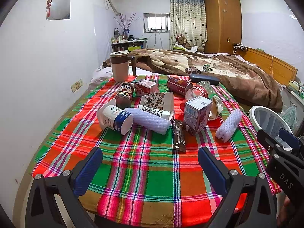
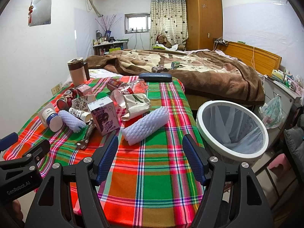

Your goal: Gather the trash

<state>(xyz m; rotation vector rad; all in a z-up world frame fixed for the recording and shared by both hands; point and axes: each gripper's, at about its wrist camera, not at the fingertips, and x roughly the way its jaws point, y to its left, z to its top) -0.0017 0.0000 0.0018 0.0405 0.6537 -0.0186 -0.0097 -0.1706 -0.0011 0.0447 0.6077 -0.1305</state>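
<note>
Trash lies scattered on a plaid-covered table [image 1: 144, 171]: a white yogurt cup [image 1: 115, 119], two white foam nets [image 1: 150, 120] [image 1: 229, 125], a purple milk carton [image 1: 196, 115], a brown wrapper [image 1: 178, 137], red cans [image 1: 178, 85] and a crushed bottle [image 1: 197, 91]. A white-rimmed bin [image 2: 232, 129] with a clear liner stands at the table's right edge. My left gripper [image 1: 150, 157] is open and empty over the table's near part. My right gripper [image 2: 150, 142] is open and empty, just short of a foam net [image 2: 146, 126].
A lidded mug [image 1: 119, 66] and a dark glasses case [image 1: 204, 79] sit at the table's far edge. A bed with a brown blanket [image 1: 218, 66] lies beyond. A pink stool [image 2: 279, 163] and a plastic bag [image 2: 271, 112] are right of the bin.
</note>
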